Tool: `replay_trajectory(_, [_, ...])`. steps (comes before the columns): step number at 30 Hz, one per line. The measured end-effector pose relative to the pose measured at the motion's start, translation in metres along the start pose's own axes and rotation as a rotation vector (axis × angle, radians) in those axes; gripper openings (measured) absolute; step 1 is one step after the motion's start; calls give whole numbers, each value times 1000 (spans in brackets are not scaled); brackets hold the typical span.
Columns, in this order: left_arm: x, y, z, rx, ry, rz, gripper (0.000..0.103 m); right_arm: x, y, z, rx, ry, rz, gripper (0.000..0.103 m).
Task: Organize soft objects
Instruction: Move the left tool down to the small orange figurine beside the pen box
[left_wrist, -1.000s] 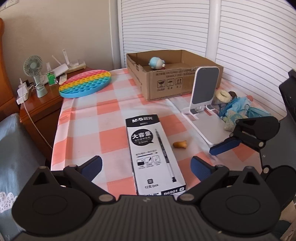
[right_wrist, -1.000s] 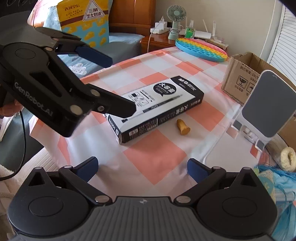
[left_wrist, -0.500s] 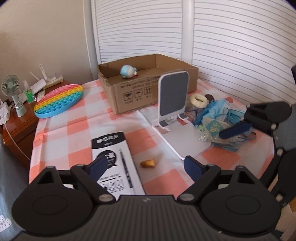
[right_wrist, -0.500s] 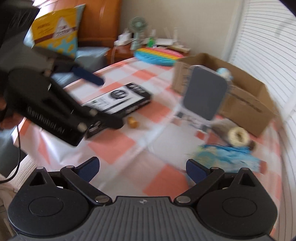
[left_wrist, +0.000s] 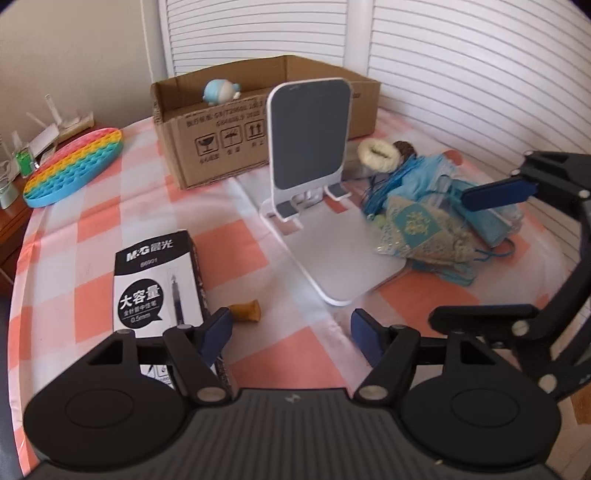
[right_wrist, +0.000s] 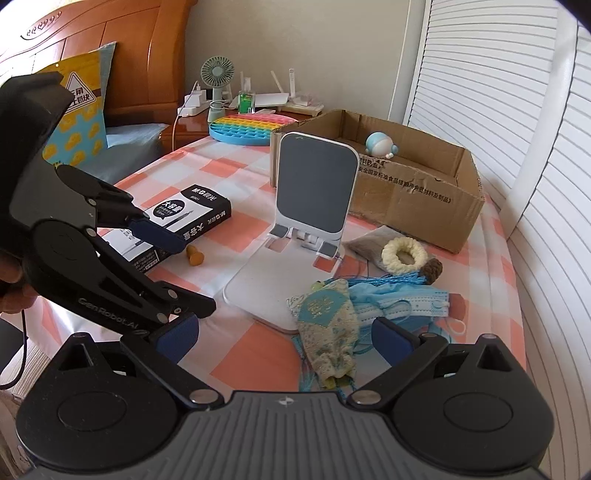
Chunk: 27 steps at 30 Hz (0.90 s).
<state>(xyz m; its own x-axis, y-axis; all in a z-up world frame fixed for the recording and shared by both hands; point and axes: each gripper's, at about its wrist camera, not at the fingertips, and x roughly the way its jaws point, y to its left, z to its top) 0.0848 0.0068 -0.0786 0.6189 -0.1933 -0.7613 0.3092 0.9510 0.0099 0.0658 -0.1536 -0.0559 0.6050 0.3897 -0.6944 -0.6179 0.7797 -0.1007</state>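
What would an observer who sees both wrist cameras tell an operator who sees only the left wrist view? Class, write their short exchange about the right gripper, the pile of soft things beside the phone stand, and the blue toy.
Operator: Is the right gripper holding anything? I see only one blue pad over the pile.
Observer: No. The right gripper is open and empty. The embroidered pouch lies just ahead between its pads, and neither pad touches it.
Operator: I see only the blue toy's top above the cardboard. Is it in the box?
Observer: Yes. The blue toy stands inside the cardboard box, well behind the wall nearest the pile.
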Motion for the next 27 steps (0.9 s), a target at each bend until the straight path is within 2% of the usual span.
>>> replay_trajectory(4, [2, 0, 2, -3, 3, 14, 69, 2, 1, -2, 8, 0, 17, 101])
replay_trajectory(9, [8, -2, 6, -12, 9, 22, 70, 1, 1, -1, 2, -8, -13, 101])
replay_trajectory(14, [8, -5, 9, 17, 9, -25, 70, -5, -5, 0, 6, -30, -16, 101])
replay_trajectory(17, [8, -6, 11, 14, 4, -26, 70, -7, -6, 0, 3, -37, -24, 101])
replay_trajectory(27, [4, -4, 13, 27, 15, -9, 59, -8, -6, -1, 13, -53, -6, 101])
